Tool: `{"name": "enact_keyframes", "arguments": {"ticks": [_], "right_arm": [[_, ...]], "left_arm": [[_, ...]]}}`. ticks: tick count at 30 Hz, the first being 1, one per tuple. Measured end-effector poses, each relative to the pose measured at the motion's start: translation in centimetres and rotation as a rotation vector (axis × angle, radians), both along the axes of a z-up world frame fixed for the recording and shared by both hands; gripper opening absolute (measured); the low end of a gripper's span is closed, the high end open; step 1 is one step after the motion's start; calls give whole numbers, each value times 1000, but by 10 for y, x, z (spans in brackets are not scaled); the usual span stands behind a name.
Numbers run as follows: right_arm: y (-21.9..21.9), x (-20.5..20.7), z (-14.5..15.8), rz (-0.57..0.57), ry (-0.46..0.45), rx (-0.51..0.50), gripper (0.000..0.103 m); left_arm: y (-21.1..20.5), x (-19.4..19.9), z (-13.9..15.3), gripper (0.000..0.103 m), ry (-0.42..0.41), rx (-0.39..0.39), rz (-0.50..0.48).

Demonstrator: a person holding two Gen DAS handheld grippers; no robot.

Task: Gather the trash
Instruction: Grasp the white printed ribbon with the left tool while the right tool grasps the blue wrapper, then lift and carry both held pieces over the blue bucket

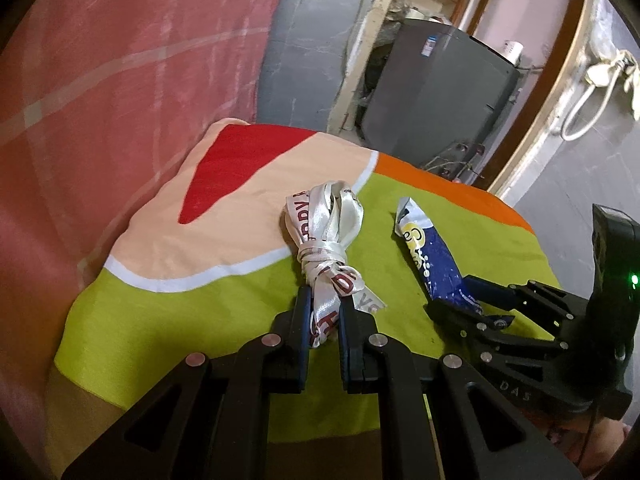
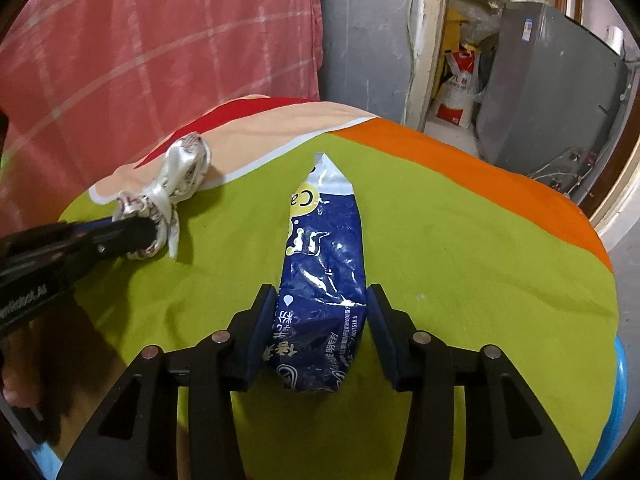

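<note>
A knotted white satin ribbon (image 1: 324, 220) with red letters lies on the green part of a coloured cloth (image 1: 200, 320). My left gripper (image 1: 324, 296) is shut on the ribbon's near tail, below the knot. To its right lies a crumpled blue and white snack wrapper (image 1: 432, 256). In the right wrist view the wrapper (image 2: 324, 232) points away from me, and its near half sits between the fingers of my right gripper (image 2: 320, 292). Those pads stand close along both its sides without squeezing it. The ribbon (image 2: 184, 168) and the left gripper (image 2: 148, 232) appear at the left of that view.
A pink checked cloth (image 2: 160, 40) rises behind the surface on the left. Past the orange far edge stand a grey appliance (image 2: 552, 88) and a white and red sack (image 2: 456, 92). A blue rim (image 2: 616, 400) shows under the cloth's right edge.
</note>
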State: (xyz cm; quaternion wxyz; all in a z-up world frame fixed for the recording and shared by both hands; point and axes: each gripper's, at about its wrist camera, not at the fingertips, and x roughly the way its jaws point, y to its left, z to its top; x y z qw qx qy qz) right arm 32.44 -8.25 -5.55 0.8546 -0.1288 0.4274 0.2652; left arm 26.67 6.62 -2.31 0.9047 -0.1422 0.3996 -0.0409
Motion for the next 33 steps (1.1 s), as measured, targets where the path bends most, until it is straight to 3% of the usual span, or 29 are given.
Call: {"name": "enact_keyframes", "arguments": {"ticks": [13, 21, 33], "right_arm": [[-66, -45, 32, -109, -181, 137, 41], [-101, -62, 46, -164, -278, 167, 41], [-178, -99, 85, -327, -519, 256, 41]], "left_arm": [[-52, -13, 10, 8, -95, 44, -106], [-83, -15, 20, 8, -149, 42, -145], [-149, -24, 49, 8, -320, 33, -228]]}}
